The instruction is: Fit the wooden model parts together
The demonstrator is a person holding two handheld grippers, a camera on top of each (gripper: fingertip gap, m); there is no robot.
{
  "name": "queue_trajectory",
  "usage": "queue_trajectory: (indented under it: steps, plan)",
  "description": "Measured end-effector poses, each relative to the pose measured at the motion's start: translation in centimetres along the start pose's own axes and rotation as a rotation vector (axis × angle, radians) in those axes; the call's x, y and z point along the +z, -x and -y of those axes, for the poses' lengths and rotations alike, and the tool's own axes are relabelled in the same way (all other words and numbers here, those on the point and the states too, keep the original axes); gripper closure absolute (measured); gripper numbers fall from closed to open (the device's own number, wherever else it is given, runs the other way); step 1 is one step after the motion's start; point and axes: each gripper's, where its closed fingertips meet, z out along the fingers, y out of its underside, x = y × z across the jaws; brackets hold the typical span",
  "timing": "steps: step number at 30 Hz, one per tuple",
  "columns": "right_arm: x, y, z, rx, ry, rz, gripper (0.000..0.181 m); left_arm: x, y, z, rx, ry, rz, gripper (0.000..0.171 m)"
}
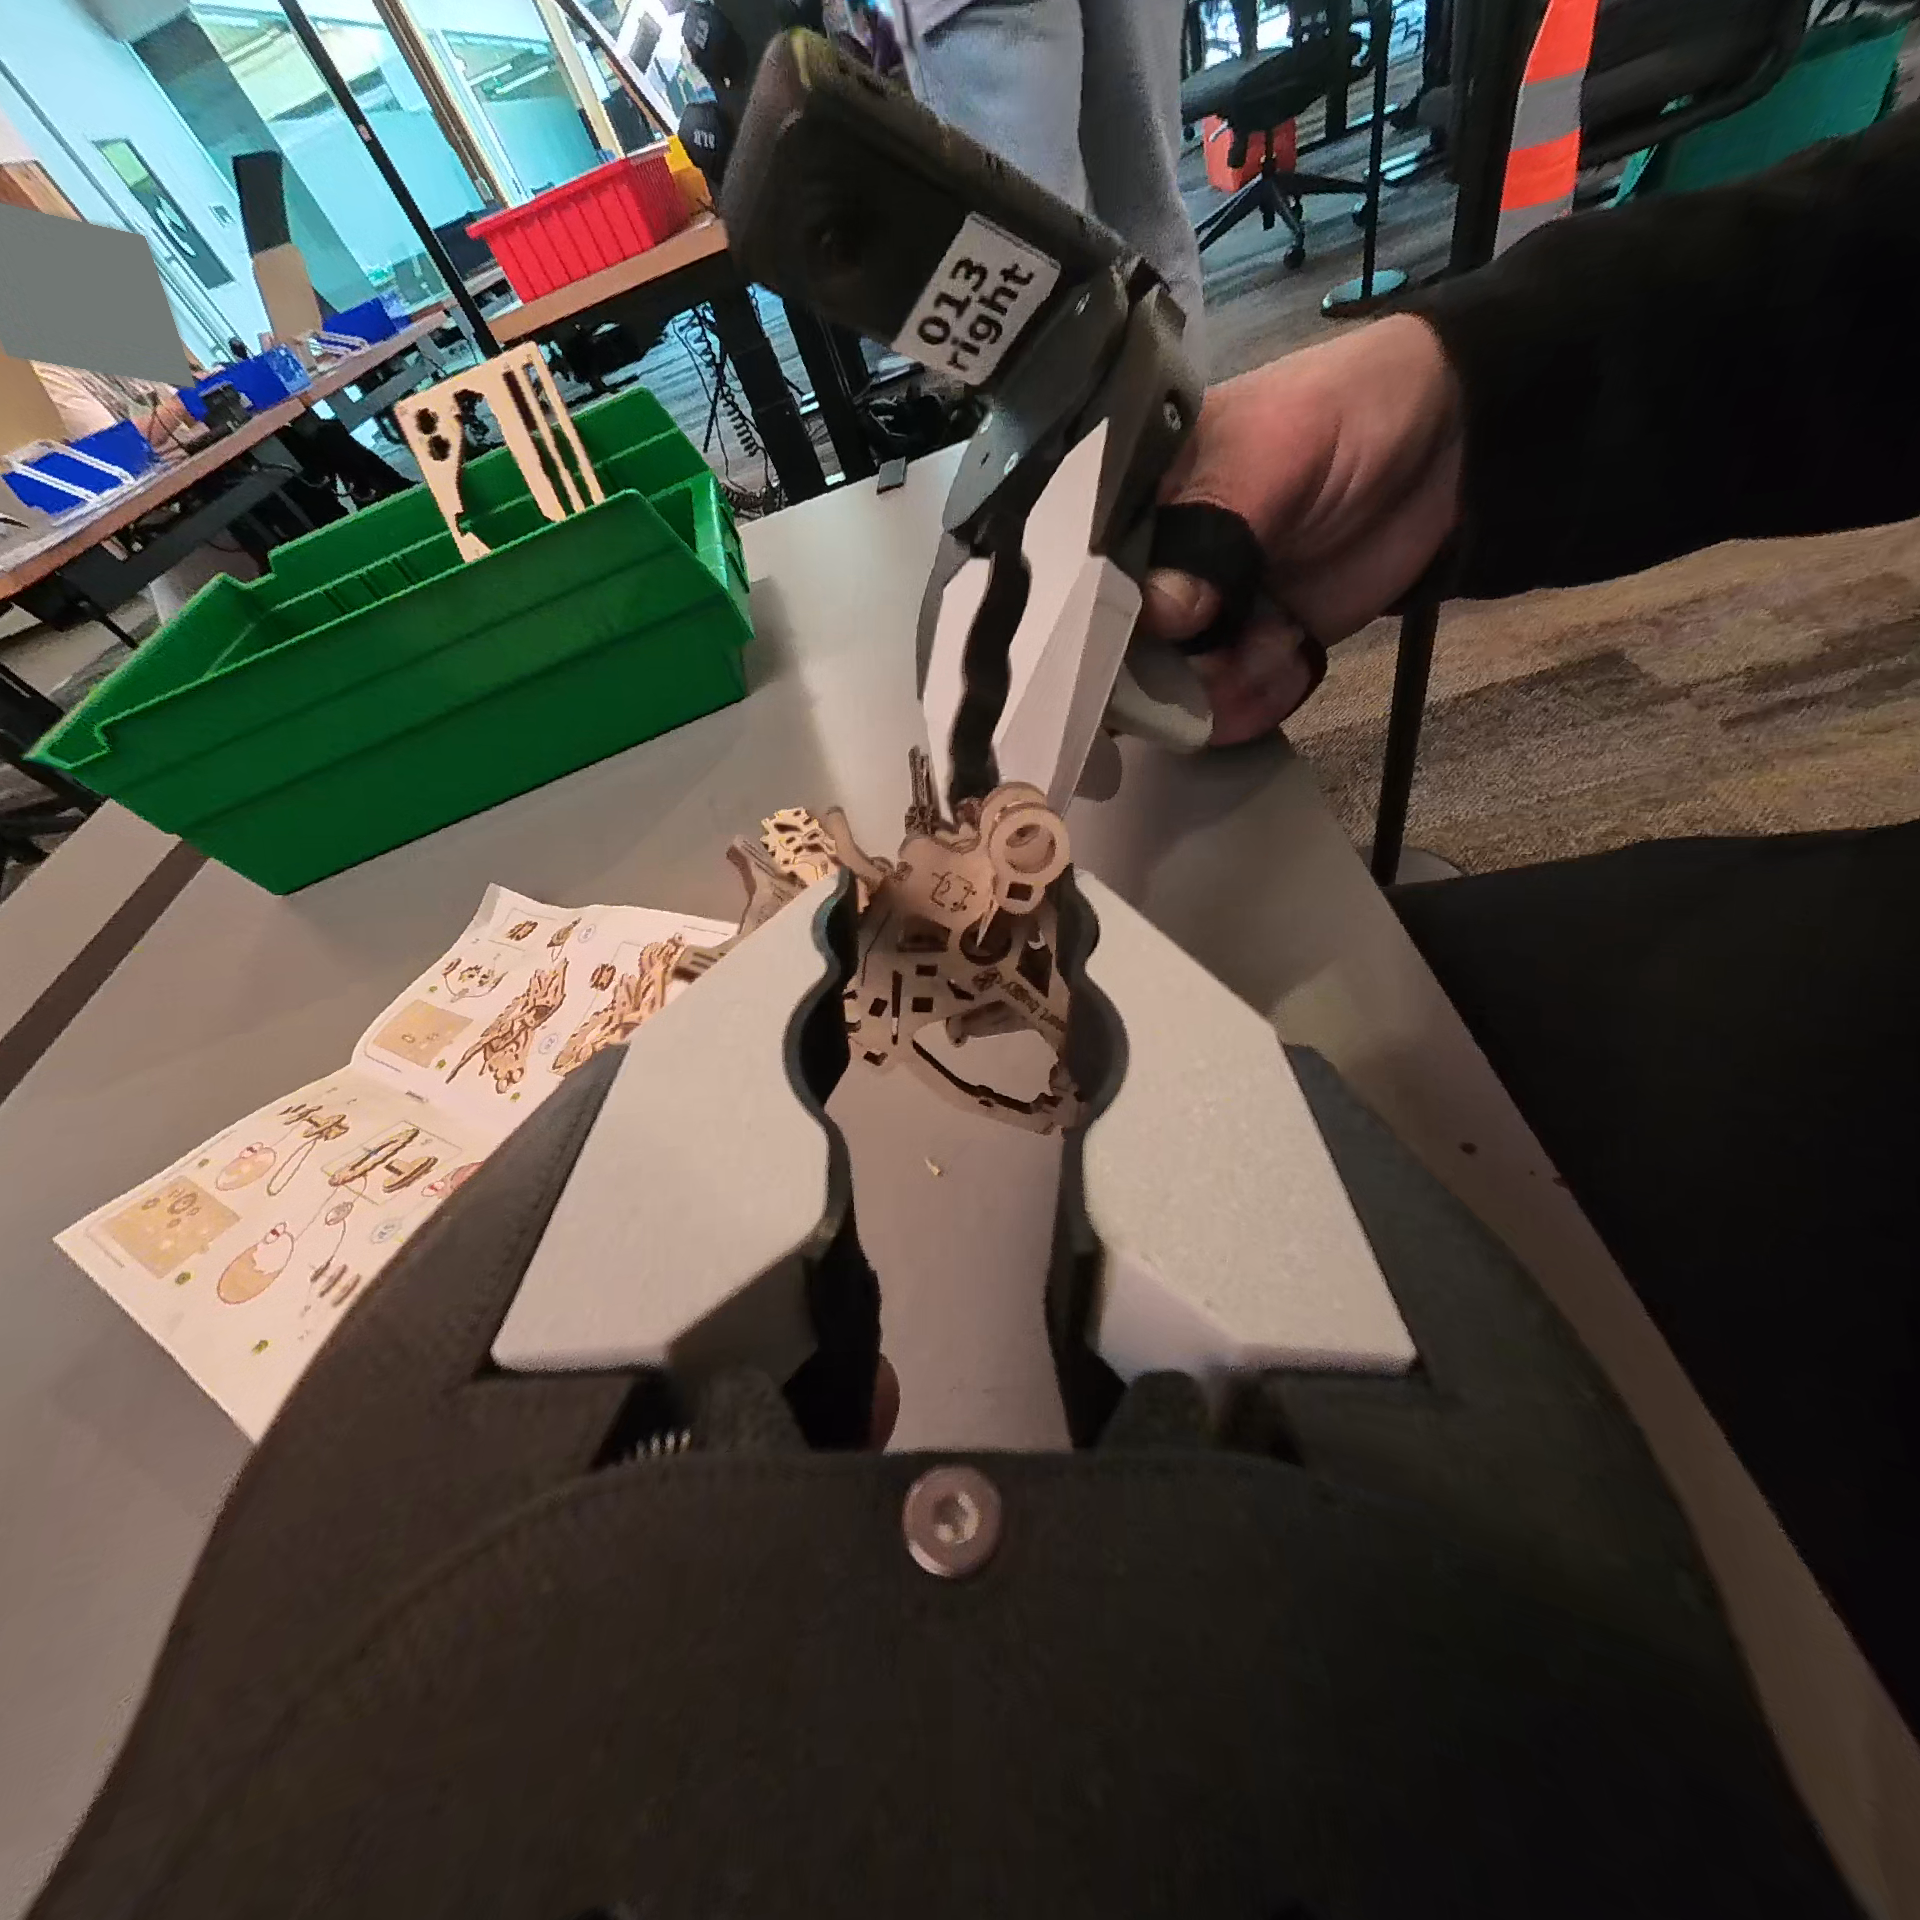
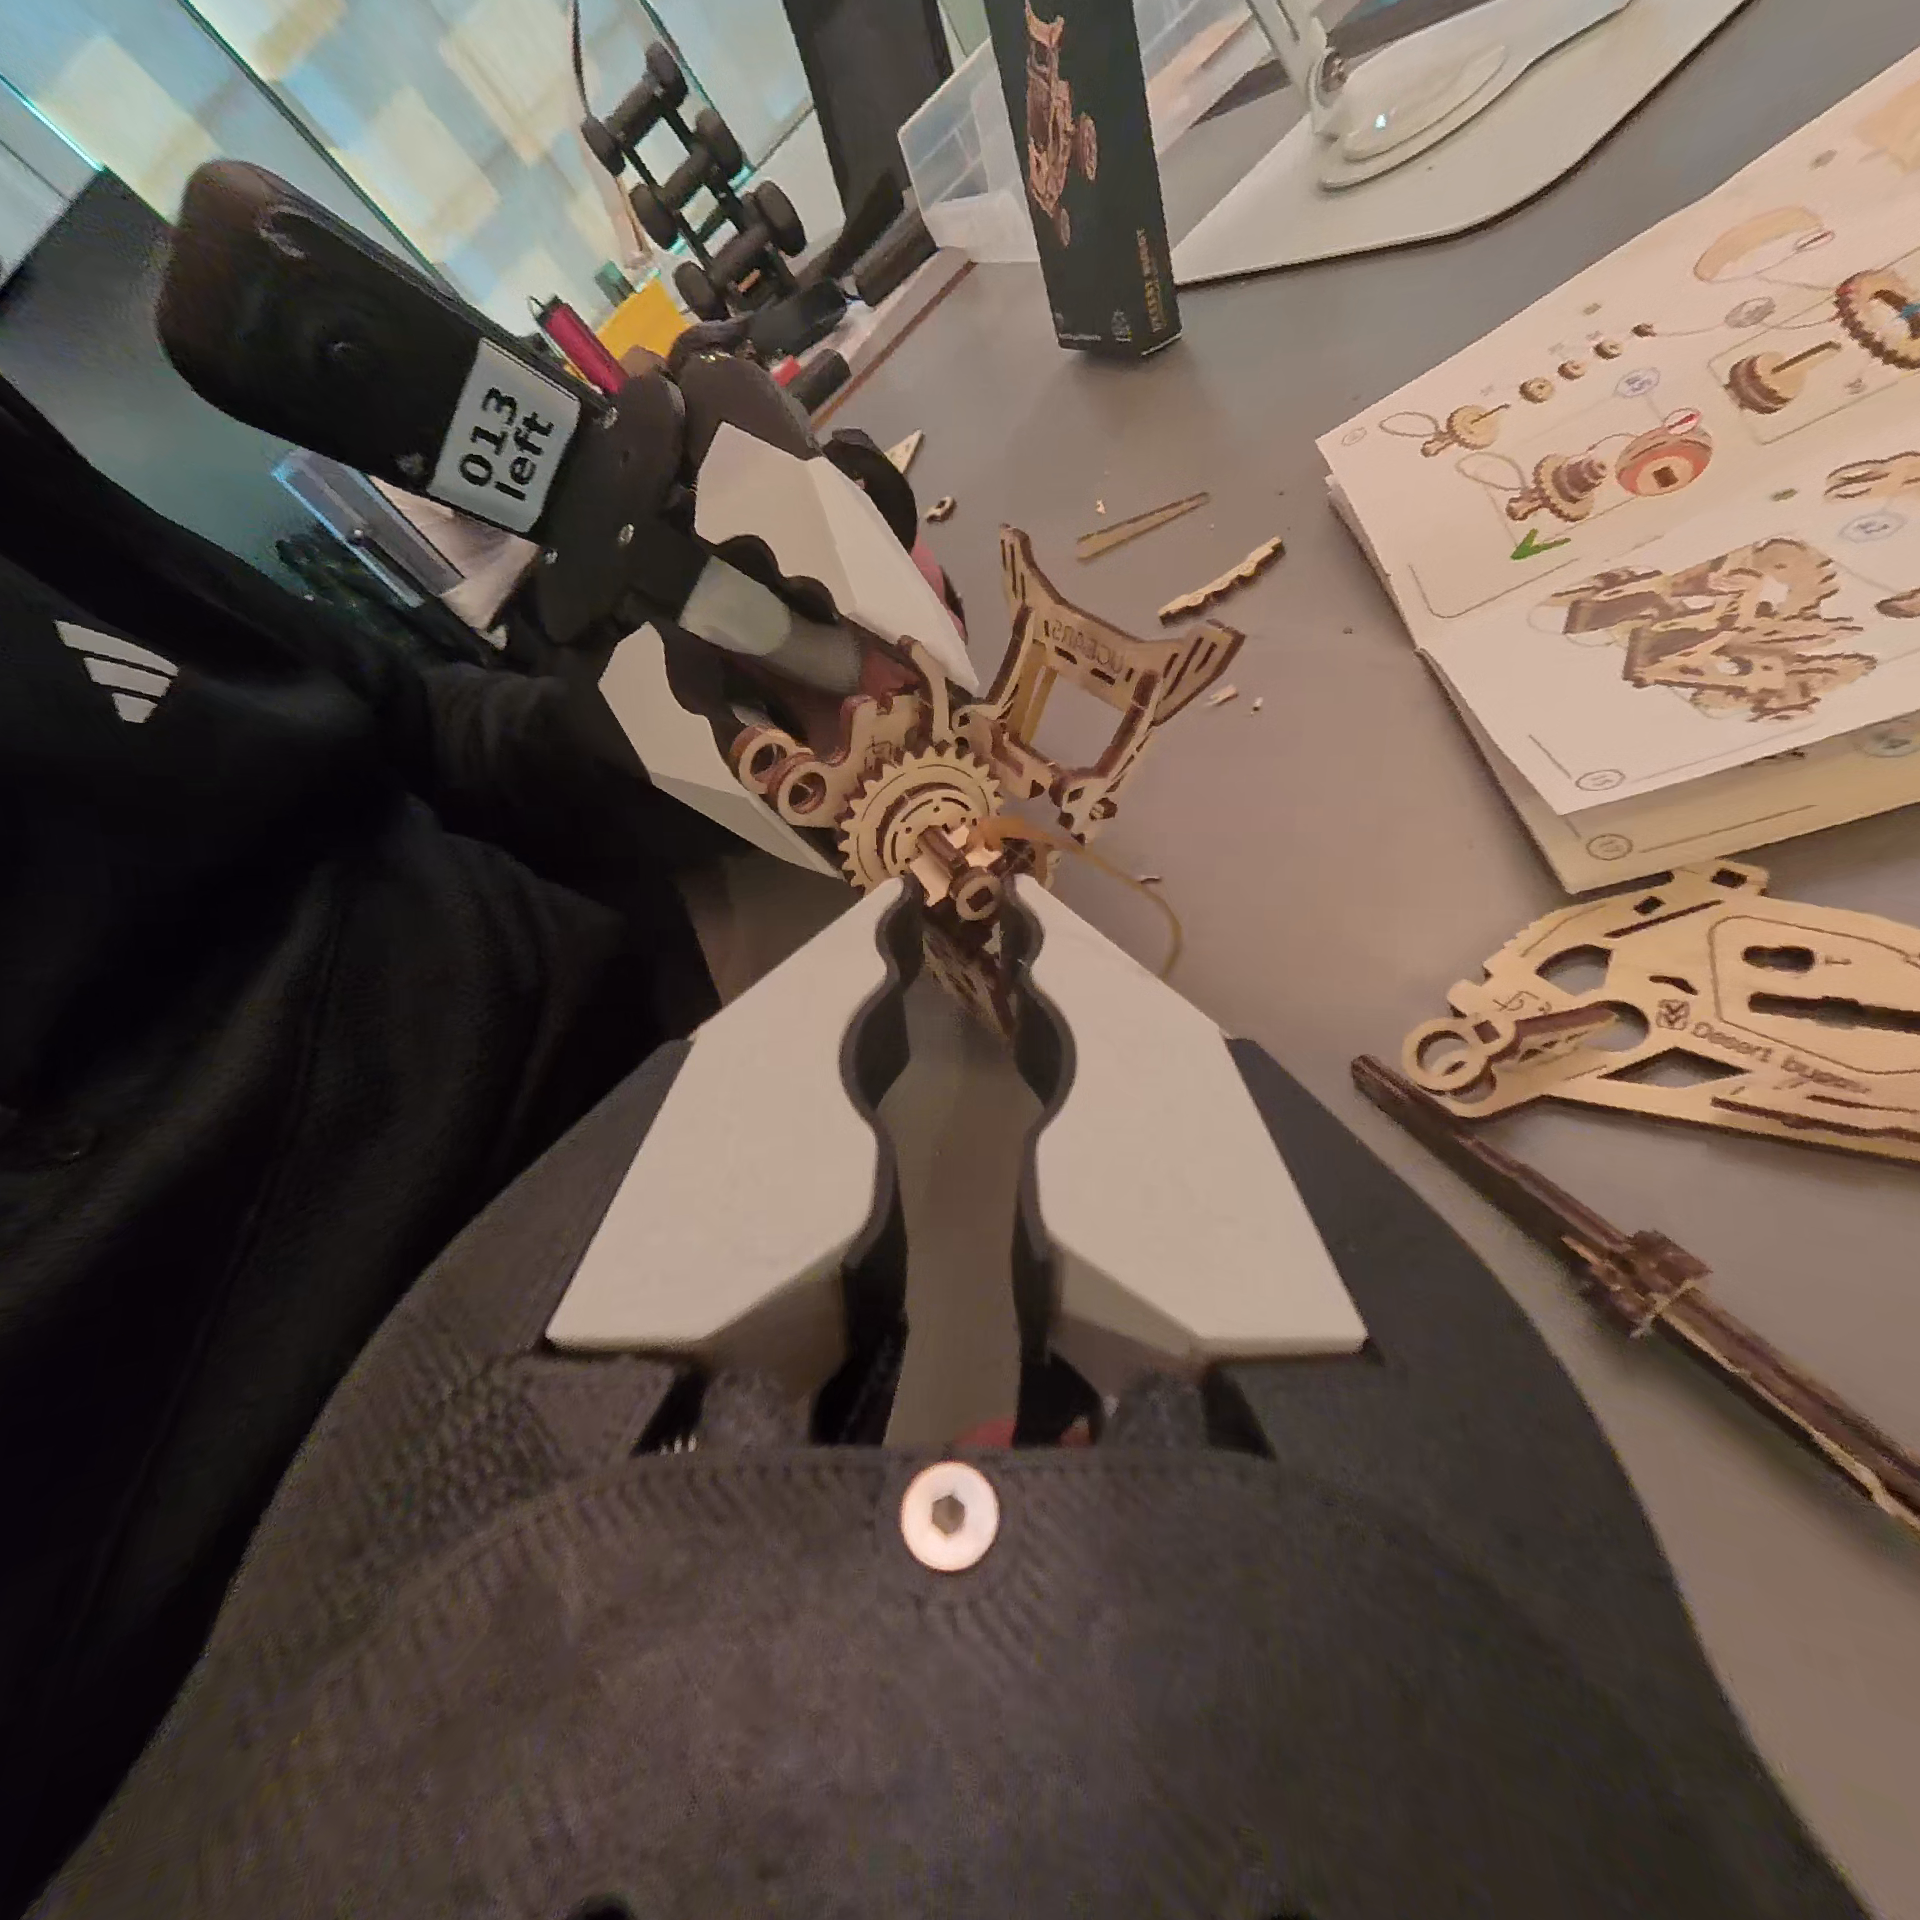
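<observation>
**Two grippers on one wooden model**

Two grippers meet over the grey bench (image 1: 1195, 935). At ten o'clock in the left wrist view sits a green bin (image 1: 416, 665). The left gripper (image 1: 961, 997) has its jaws clenched around the wooden model (image 1: 966, 966). From twelve o'clock the right gripper (image 2: 961, 914) pinches the model's small axle (image 2: 961, 883) beside the gear (image 2: 914, 805).

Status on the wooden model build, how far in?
Done: a partial assembly with gear and frame pieces already joined. In hand: left gripper grips that assembly; right gripper pinches the axle end by the gear. Left: flat side panel and dark wooden rod lie loose on the table.
</observation>
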Motion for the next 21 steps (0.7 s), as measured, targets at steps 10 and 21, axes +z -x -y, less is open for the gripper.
queue_trajectory:
  steps: [10,21]
  plan:
    - [0.2,2.1,2.5,0.037,-0.087,0.141,0.172,-2.0,1.5,3.2,-0.219,-0.229,-0.068,0.137]
    - [-0.2,3.4,4.2,-0.138,-0.064,0.118,0.172,-2.9,2.0,5.1,-0.286,-0.33,-0.132,0.137]
